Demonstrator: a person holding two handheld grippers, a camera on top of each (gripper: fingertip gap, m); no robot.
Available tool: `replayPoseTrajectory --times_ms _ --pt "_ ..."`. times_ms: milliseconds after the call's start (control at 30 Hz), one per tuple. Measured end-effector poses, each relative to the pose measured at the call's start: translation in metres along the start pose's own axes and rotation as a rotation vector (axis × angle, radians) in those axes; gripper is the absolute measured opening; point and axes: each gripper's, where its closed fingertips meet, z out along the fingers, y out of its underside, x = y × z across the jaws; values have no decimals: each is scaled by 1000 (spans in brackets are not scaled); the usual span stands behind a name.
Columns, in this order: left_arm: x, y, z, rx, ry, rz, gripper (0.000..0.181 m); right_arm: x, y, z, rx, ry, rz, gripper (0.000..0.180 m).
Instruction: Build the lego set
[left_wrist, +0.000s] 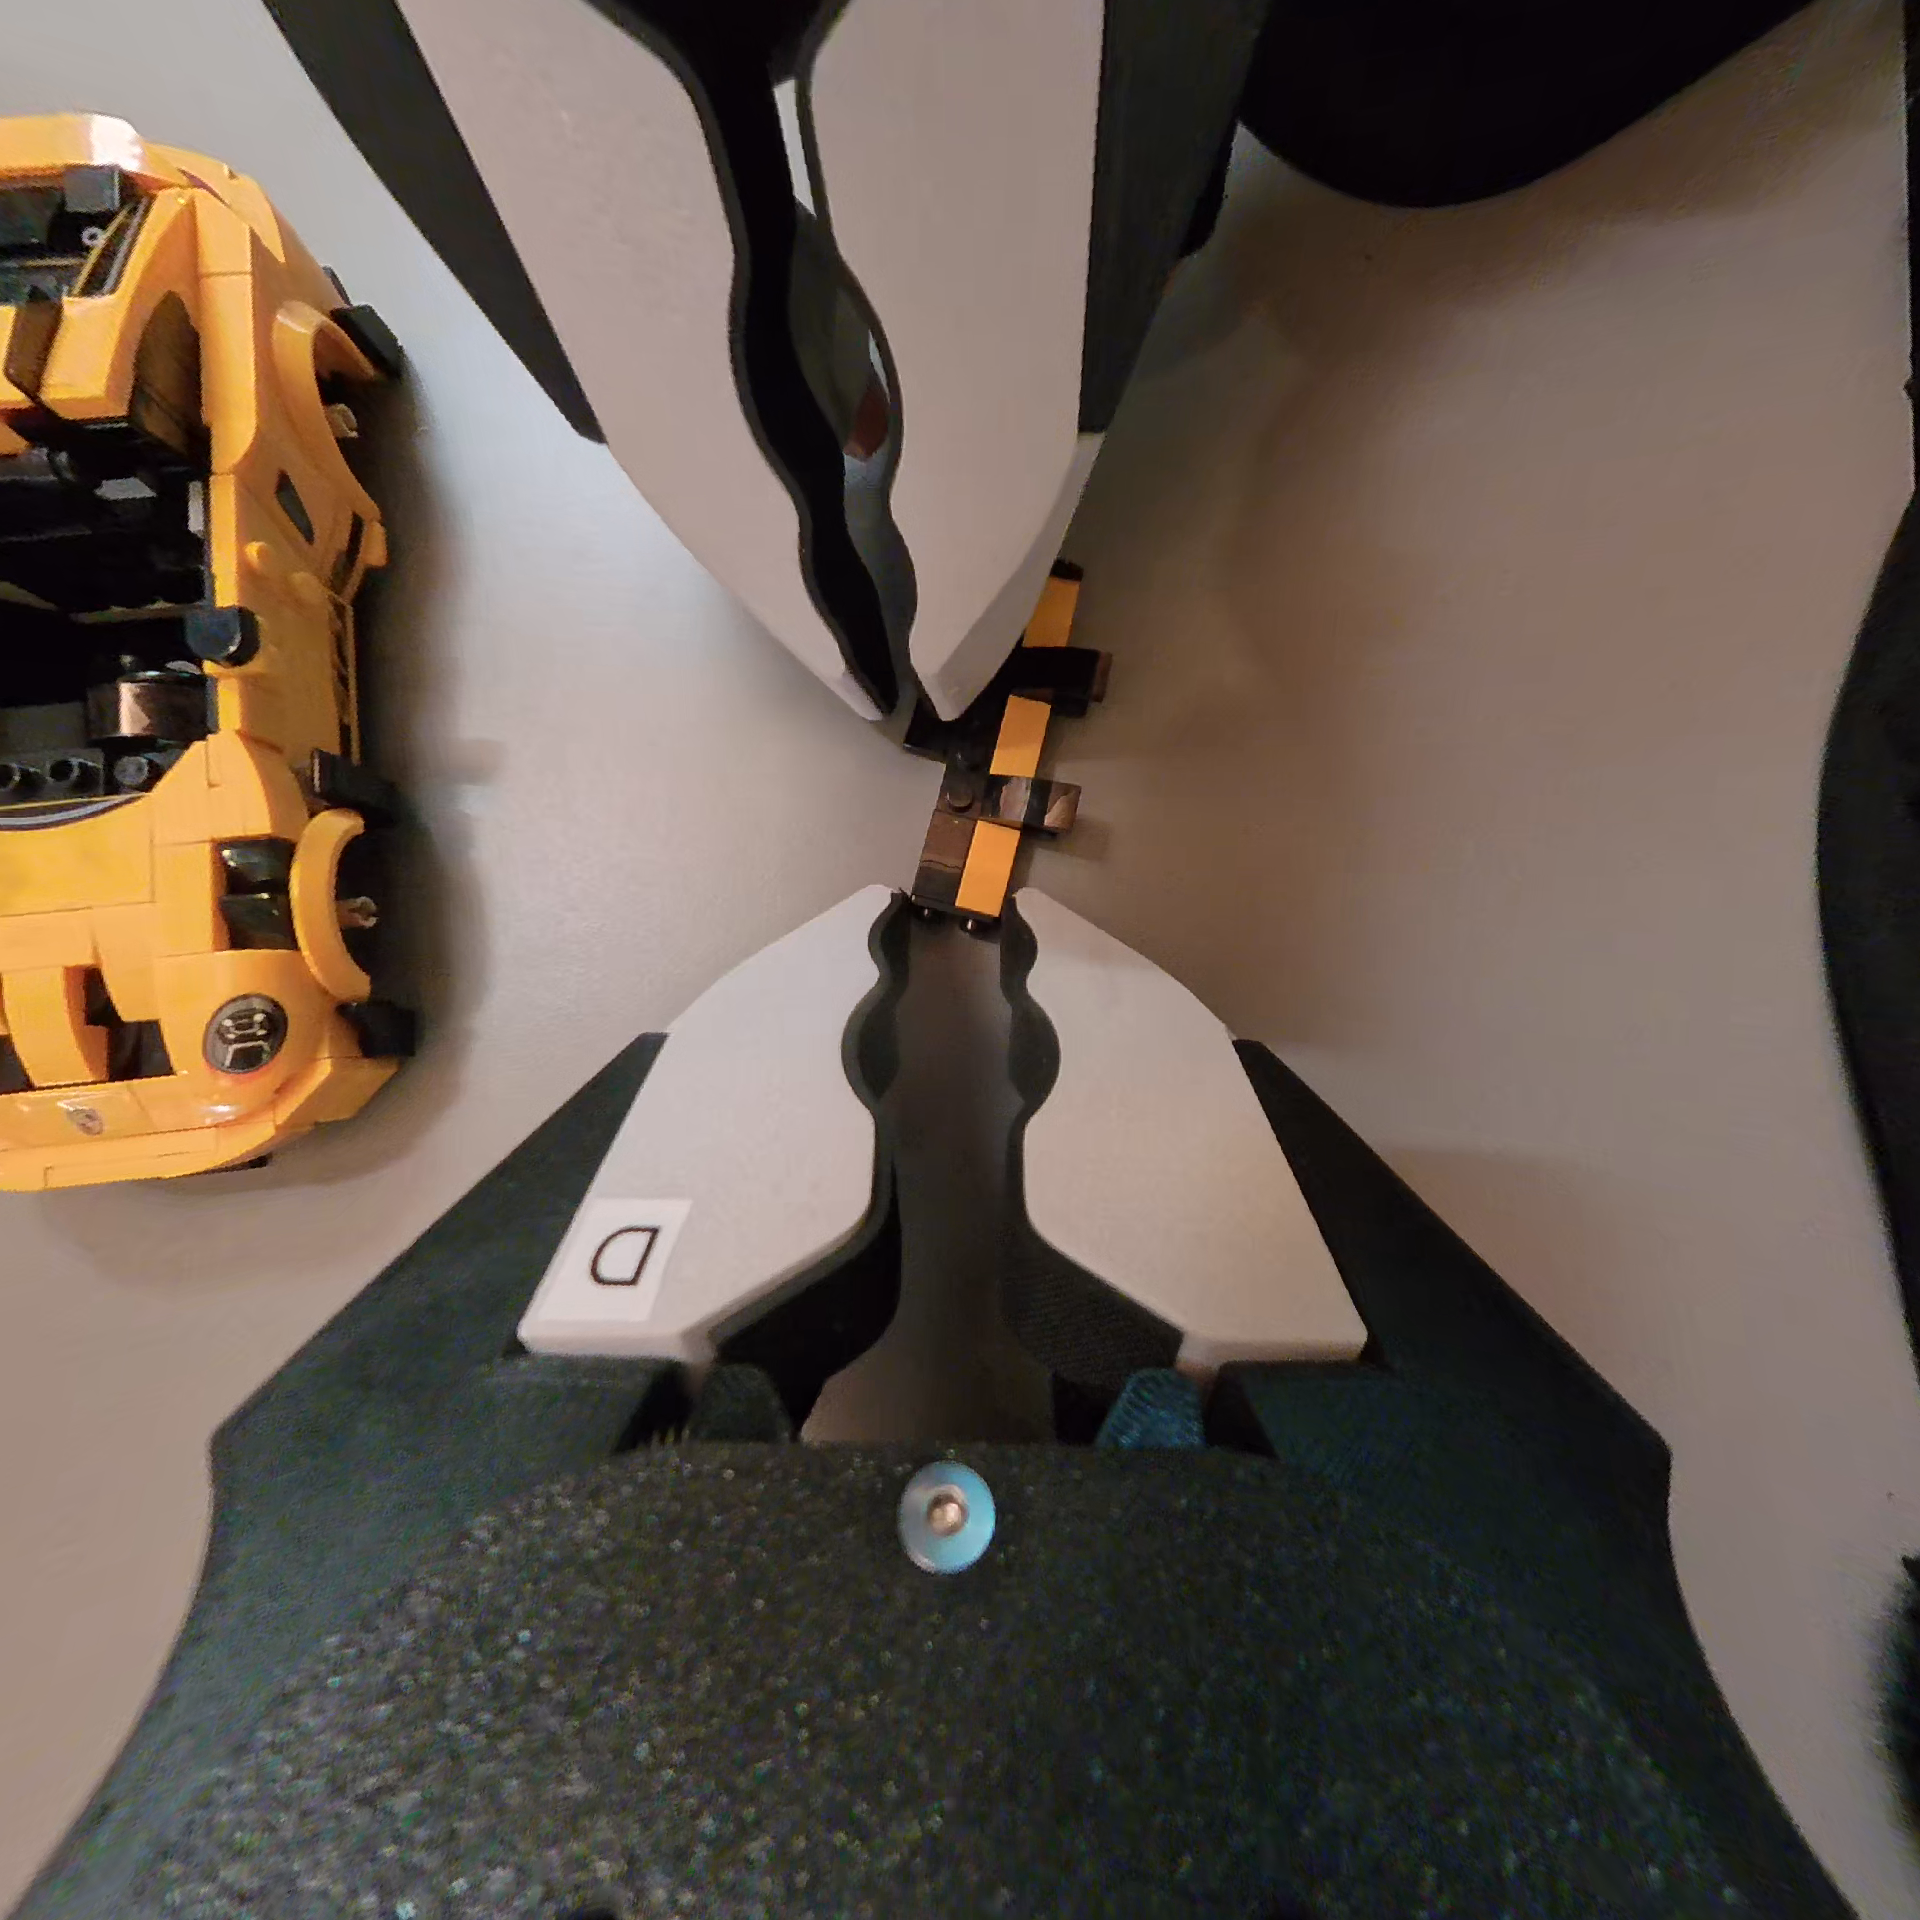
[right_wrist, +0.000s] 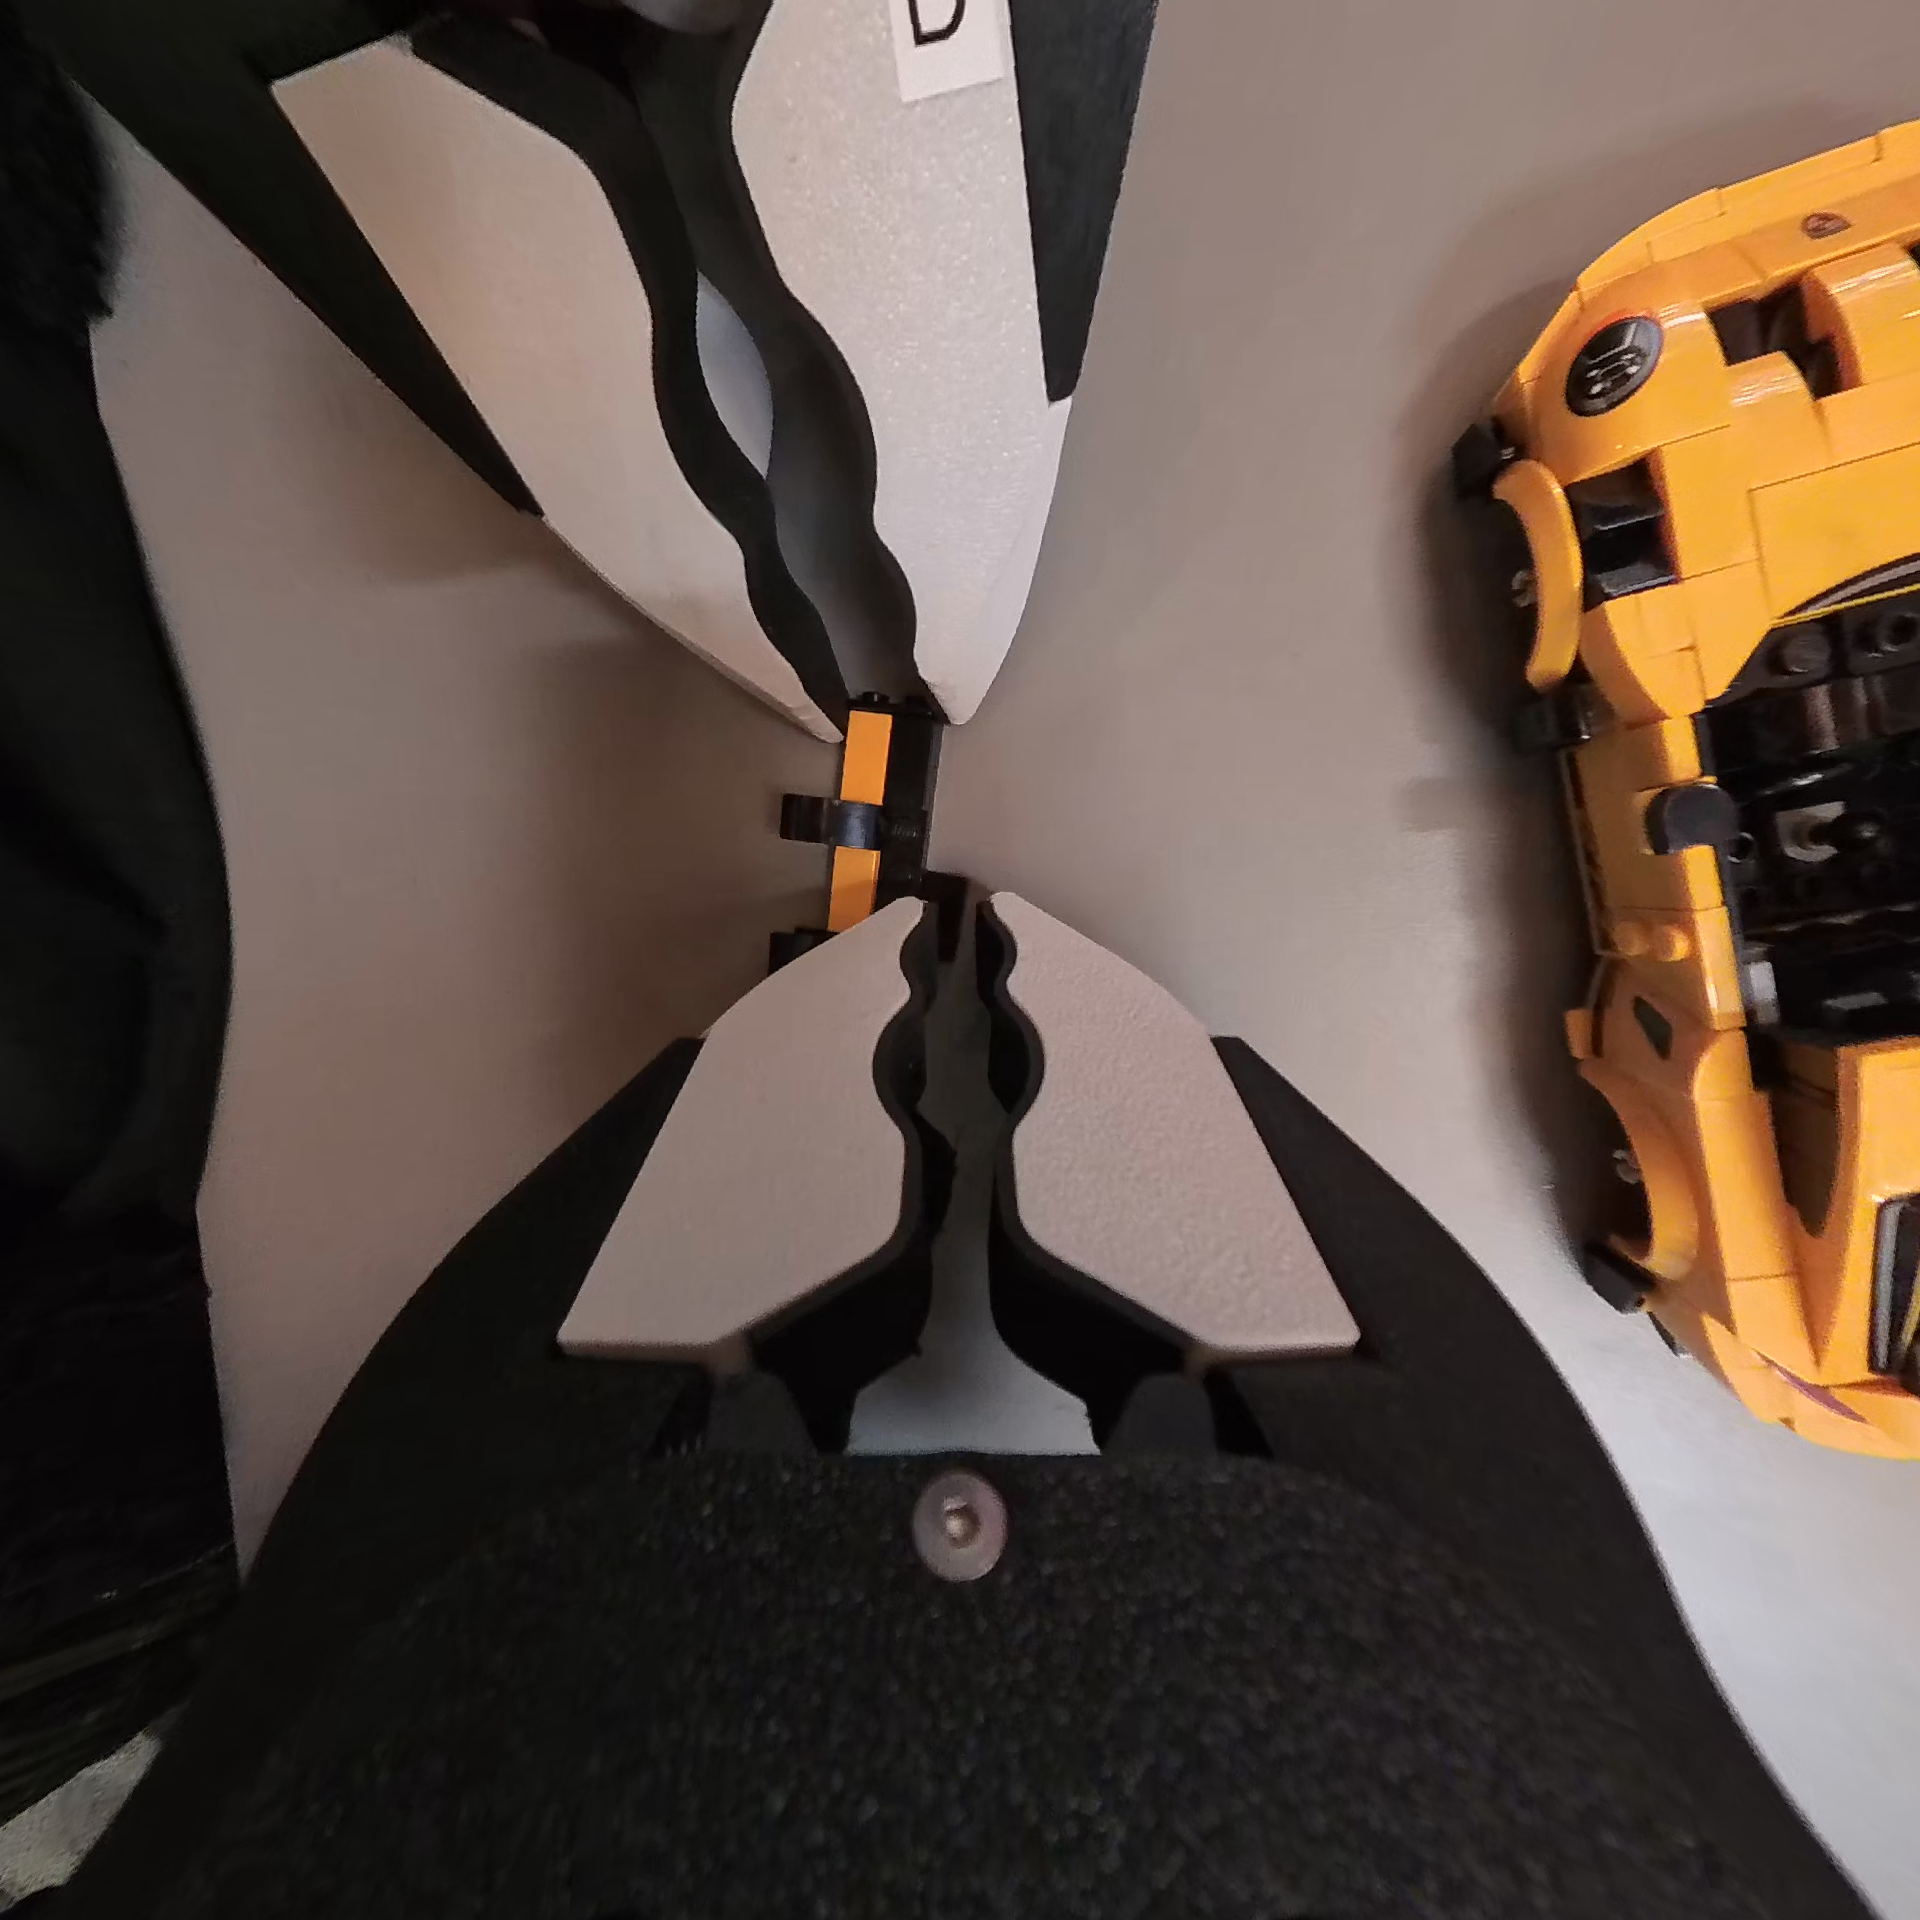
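Pinching: both grippers meet tip to tip over a pale table (left_wrist: 1455, 727), each at one end of a slim yellow-and-black strip (left_wrist: 997, 821).
Left gripper (left_wrist: 956, 904): fingers nearly together, tips clamped on the near end of the strip; in the right wrist view it comes in from the top (right_wrist: 894, 717), a white sticker on one finger.
Right gripper (right_wrist: 951, 904): fingers almost closed, tips gripping a dark edge at the strip's other end; in the left wrist view it reaches down from above (left_wrist: 914, 707).
Strip: small lego assembly — yellow tiles along one side, black plates beside them, two black clips jutting out sideways. It spans the gap between the two sets of tips; whether it touches the table I cannot tell.
Car (left_wrist: 187, 665): large yellow lego car with black trim, lying on the table well apart from the strip — at the left edge in the left wrist view, at the right edge in the right wrist view (right_wrist: 1714, 790). Its middle is open, showing dark inner parts.
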Motion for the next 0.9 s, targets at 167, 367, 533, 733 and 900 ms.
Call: replayPoseTrajectory --times_ms 167,367,533,733,900 --pt "0 0 0 0 -1 -1 17 9 -6 -9 41 52 21 4" --pt "0 0 0 1 0 -3 17 5 -6 -4 29 62 7 0" --pt "0 0 0 2 -1 -2 17 5 -4 -3 18 70 3 0" --pt "0 0 0 2 0 -3 17 -1 0 -3 18 33 0 9" --pt "1 1 -1 -3 7 0 17 0 2 1 -21 77 -26 10"
